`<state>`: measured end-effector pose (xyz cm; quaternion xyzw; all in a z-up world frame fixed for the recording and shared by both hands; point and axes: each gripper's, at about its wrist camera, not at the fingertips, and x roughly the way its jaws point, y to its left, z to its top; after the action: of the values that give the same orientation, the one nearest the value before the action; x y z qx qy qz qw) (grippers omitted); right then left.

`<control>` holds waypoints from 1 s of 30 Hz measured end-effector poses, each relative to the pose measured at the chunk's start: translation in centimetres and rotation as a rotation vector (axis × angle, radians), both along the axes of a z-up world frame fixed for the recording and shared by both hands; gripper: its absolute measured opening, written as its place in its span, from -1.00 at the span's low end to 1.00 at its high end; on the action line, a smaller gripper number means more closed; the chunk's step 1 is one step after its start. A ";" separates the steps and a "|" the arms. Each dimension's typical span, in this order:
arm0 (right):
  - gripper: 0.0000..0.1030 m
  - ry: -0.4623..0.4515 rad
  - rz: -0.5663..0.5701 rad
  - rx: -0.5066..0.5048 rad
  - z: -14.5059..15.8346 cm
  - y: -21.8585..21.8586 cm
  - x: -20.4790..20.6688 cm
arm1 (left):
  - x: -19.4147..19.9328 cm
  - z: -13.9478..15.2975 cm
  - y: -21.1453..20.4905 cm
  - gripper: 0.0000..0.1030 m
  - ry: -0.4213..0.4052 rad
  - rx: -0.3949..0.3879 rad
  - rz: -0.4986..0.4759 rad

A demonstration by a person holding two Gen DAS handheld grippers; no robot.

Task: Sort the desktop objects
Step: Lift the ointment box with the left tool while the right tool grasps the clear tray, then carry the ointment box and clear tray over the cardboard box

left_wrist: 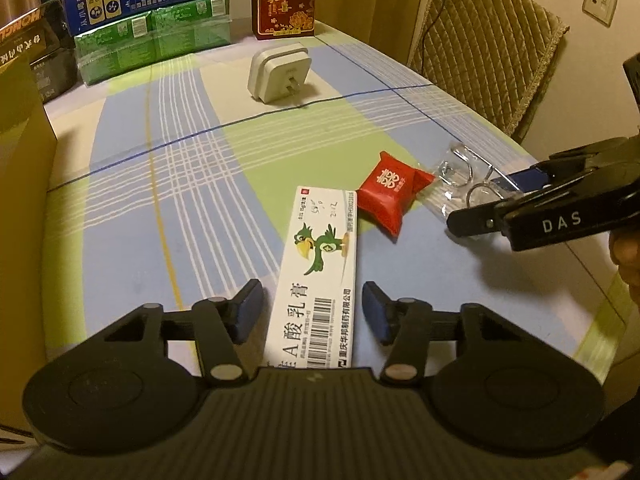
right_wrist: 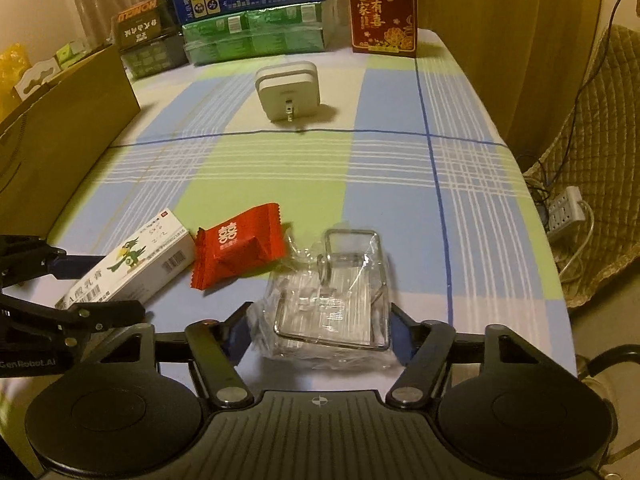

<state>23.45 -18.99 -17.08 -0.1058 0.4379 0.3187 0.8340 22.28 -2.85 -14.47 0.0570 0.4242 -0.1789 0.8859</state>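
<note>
The left claw (left_wrist: 312,312) stands part open around the near end of the white ointment box (left_wrist: 316,276), its blue pads just clear of the box's sides. The right claw (right_wrist: 320,332) brackets the clear plastic packet of metal hooks (right_wrist: 332,300); whether its pads press the wrapping is hard to tell. A red candy (right_wrist: 240,246) lies between the two, a white plug adapter (right_wrist: 288,94) farther off on the worktop (right_wrist: 400,184). Both grasps look pending; next, close squarely, then lift toward the cardboard box (right_wrist: 60,132).
</note>
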 end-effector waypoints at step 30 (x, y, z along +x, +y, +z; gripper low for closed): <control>0.00 -0.032 -0.072 -0.004 1.7 -3.1 -2.0 | 0.7 0.2 -0.4 -0.35 0.013 -0.009 0.046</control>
<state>21.44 -22.05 -15.40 -0.0965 0.4286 0.2860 0.8516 22.99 -3.21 -14.29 0.0422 0.4304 -0.1610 0.8871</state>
